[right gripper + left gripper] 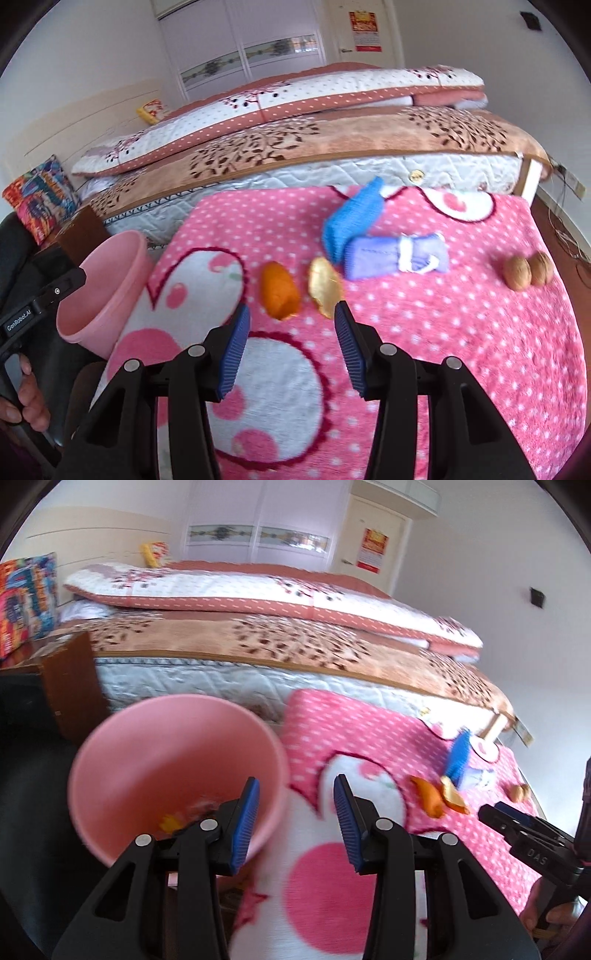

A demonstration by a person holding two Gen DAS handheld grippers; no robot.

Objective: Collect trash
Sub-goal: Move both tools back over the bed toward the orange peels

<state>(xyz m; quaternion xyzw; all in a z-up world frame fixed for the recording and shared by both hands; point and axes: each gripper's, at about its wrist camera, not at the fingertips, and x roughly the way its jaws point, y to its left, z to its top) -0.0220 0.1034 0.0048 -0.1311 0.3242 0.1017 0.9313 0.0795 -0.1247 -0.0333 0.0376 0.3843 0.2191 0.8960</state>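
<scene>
- Right wrist view: right gripper (291, 347), fingers spread, nothing between the blue ribbed pads (236, 354); it hangs just above the pink dotted blanket (461, 350).
- Just beyond its fingertips: orange peel piece (279, 295), curled and cupped; beside it a paler peel piece (325, 291) lying with its inner side up. Judged light, soft, slightly springy, not fragile; best pinched across a raised edge rather than pressed flat into the pile.
- Farther out: blue knitted item (351, 221) and lilac knitted item (395, 254), touching one another; probably not trash.
- Far right on the blanket: two walnuts (528, 275), side by side, touching. Judged hard, round and apt to roll or slip; grip across the widest part.
- Left wrist view: left gripper (295, 812), fingers spread and empty, one pad over the rim of the pink bin (110, 760).
- Bin: stands at the blanket's edge beside the bed (258, 653); some small scraps already lie inside, too blurred to name.
</scene>
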